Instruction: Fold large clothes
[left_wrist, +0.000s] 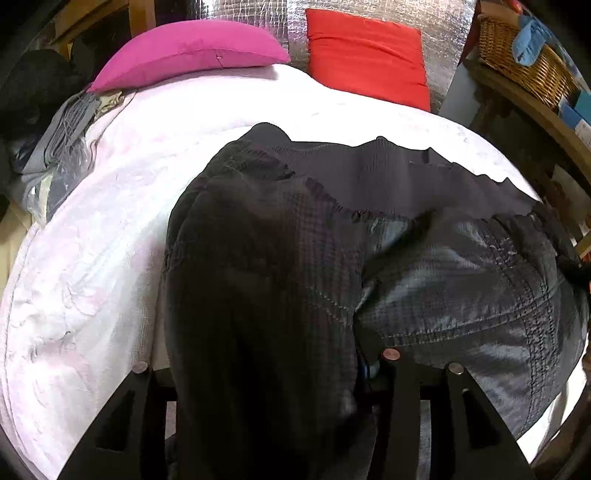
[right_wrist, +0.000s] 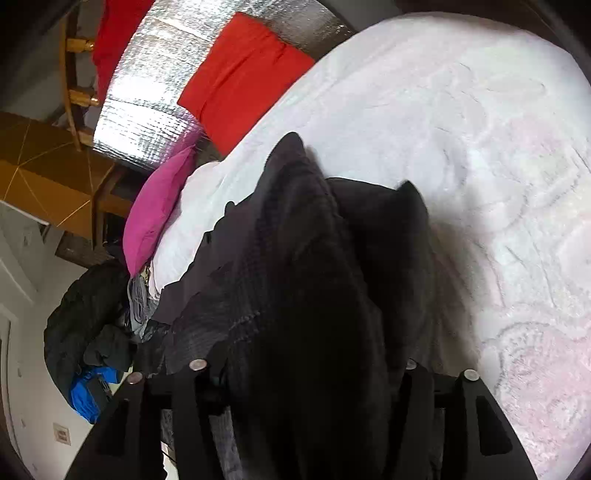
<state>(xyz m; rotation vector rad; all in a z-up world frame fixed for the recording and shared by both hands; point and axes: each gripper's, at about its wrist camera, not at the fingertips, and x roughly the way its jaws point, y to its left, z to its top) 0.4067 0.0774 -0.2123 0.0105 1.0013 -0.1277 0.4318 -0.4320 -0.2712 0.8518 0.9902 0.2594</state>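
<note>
White bedspread, jaws gripping dark jacket

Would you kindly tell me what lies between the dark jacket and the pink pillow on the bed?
Only bare white quilted bedspread lies between the dark jacket and the pink pillow; nothing rests on that stretch. The left wrist view shows it best.

Bed w/ pale pink-white cover. Dark jacket lies on it just ahead of left gripper; pink pillow & red pillow far ahead, grey clothes far left.
</note>
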